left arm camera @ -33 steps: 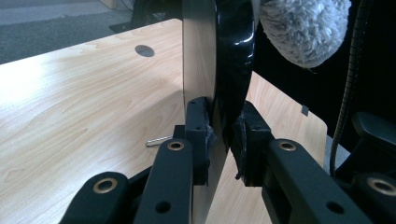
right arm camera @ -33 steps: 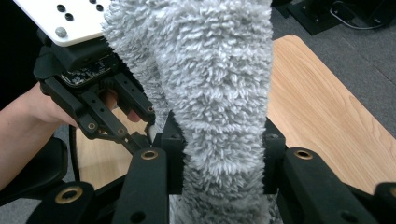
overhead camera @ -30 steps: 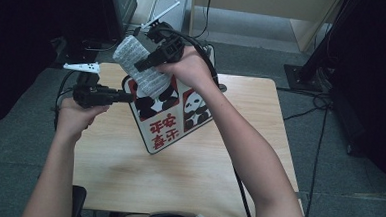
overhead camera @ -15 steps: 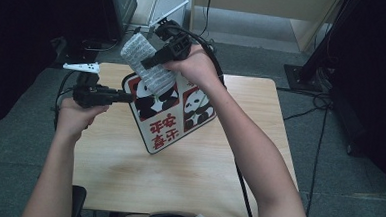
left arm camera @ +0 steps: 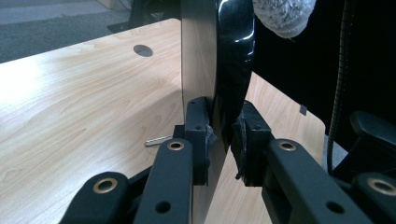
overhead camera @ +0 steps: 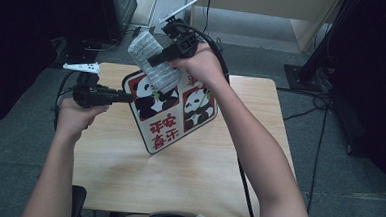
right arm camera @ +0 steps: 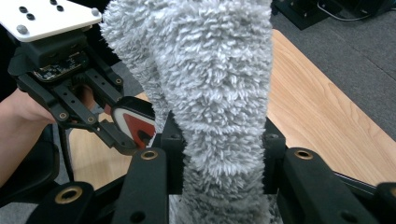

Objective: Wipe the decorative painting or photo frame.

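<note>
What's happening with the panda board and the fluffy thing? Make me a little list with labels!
Panda board: propped up on the wooden table, tilted
Left gripper: shut on the board's edge
Fluffy grey cloth: pinched in the right gripper
Where the cloth is: up against the board's upper part
Job: looks like wiping the board
Also on table: a small metal clip
</note>
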Motion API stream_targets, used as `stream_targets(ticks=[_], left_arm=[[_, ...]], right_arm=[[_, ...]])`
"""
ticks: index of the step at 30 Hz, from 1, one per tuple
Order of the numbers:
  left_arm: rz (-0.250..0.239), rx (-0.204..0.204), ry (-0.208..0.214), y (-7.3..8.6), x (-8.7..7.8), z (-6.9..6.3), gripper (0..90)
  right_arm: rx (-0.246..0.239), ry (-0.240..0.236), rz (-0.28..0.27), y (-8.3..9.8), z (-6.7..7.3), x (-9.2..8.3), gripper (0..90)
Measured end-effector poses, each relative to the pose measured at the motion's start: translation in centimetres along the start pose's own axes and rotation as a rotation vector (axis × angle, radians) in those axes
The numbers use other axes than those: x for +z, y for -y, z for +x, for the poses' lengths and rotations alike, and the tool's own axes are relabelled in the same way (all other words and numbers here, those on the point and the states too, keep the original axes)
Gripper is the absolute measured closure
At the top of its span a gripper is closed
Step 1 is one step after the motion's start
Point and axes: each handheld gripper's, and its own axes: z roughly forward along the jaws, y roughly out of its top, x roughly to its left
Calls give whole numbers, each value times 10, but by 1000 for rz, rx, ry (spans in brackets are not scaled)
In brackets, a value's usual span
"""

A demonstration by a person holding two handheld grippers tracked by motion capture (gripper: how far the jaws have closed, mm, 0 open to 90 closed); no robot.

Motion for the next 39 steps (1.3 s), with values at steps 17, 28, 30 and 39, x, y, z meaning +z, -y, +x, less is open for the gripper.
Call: stream_targets(ticks=[17,28,30,39], left_arm=[[1,-2,-4,1,0,1,781],[2,-2,1,1,0,2,781],[1,-3,2,1,0,2,781],[7,-4,0,1,0,2,783]], right_arm=[[37,0,-13,6,-18,-8,650],[60,7,-15,9,-27,-14,650],[66,8,-17,9,-28,-14,651],[64,-3,-18,9,-31,-14,651]])
